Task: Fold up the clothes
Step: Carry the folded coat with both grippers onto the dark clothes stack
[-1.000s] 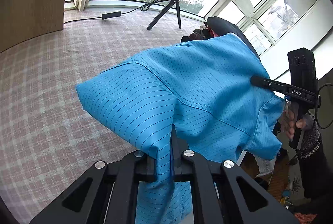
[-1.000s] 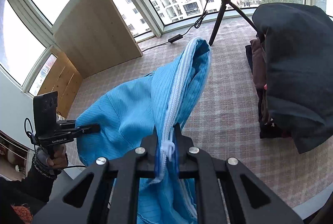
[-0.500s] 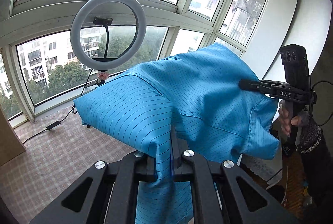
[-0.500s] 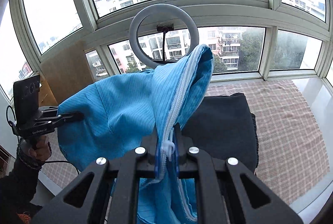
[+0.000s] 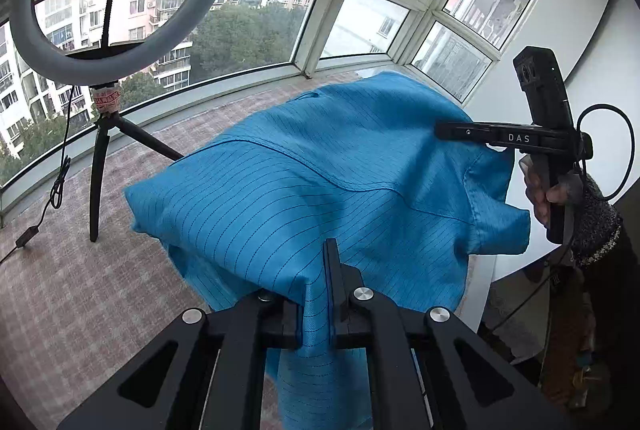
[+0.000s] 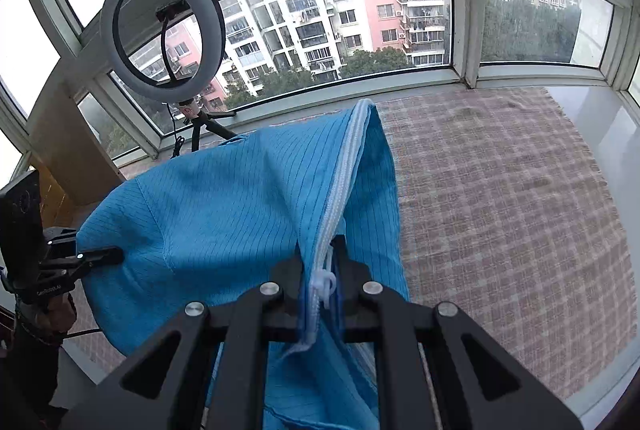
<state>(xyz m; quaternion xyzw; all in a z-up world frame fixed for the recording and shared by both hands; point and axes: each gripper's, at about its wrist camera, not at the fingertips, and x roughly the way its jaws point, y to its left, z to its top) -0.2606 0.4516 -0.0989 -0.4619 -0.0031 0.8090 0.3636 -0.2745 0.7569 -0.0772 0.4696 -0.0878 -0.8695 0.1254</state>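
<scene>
The jacket (image 5: 328, 190) is bright blue with thin dark pinstripes, a curved seam across its back and a small hanging loop near the collar. A white zip (image 6: 344, 170) with a white pull runs along one front edge. The cloth hangs in the air between the two tongs, stretched into a loose tent above the checked pink-and-grey cloth (image 6: 500, 210) that covers the surface by the window; its lower part droops out of view under the cameras.

The left tongs (image 5: 316, 310) are nearly closed on a fold of the blue fabric; their jaws have just been opening a little, with the fabric between them and pinched. The right tongs (image 6: 320, 286) are nearly closed too, clamped on the zip edge of the jacket.

In the left wrist view the right tongs' body carries white letters reading "DAS". In the right wrist view the left tongs' body bears small pale lettering, too small to read surely.

A ring light (image 6: 162, 30) on a black tripod stands near the window, a red-and-white label around its neck.
</scene>
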